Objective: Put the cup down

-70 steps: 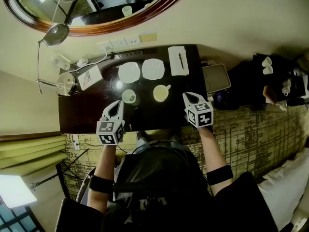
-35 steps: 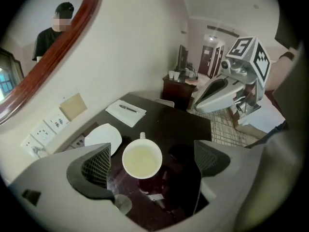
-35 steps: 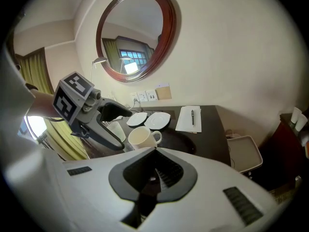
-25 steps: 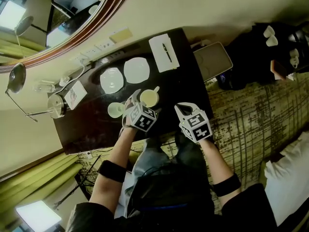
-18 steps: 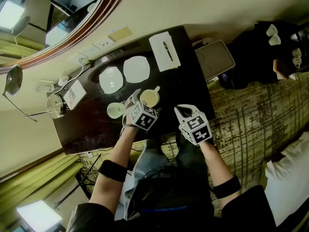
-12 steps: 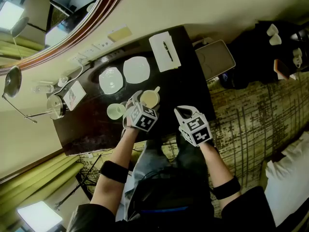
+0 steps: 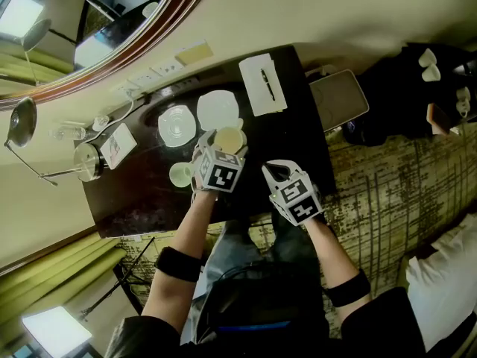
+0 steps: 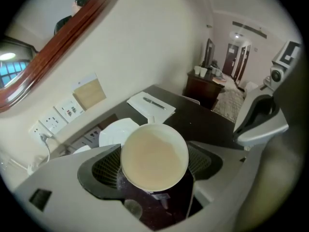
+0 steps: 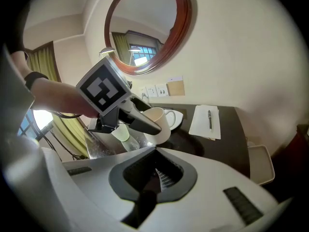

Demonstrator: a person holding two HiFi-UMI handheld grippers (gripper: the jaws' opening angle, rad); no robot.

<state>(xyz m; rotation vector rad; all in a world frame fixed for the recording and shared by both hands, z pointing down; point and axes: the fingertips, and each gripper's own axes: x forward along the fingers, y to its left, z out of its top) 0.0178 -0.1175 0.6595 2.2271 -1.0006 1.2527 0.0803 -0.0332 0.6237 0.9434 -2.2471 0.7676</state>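
The left gripper (image 7: 223,149) has the white cup (image 7: 229,139) between its jaws, a ribbed pad pressed to each side of the cup's wall, the jaws having just been closing onto it. Half a second ago the cup stood on the dark desk (image 7: 298,140) nearer the person, level with the smaller pale cup (image 7: 181,174). Now it has been carried toward the wall and sits at the near edge of the right saucer (image 7: 218,110), overlapping its rim in the head view. The right gripper view shows the cup clear of the desk top, its handle turned away toward the saucer. The right gripper (image 7: 274,173) has its jaws together and empty, as before, and hangs over the front part of the desk just beside the left gripper, apart from the cup. A second saucer (image 7: 177,125) lies just left of the first. The smaller pale cup stands near the left gripper's outer side, not touching it. Beyond the saucers to the right lies a white notepad (image 7: 262,85) with a pen (image 7: 268,85) on it, well apart from the cup. At the desk's left end are a metal pot (image 7: 86,161) and a card (image 7: 118,145). A tray (image 7: 339,100) sits off the desk's right end. A wood-framed mirror (image 7: 112,21) hangs above.
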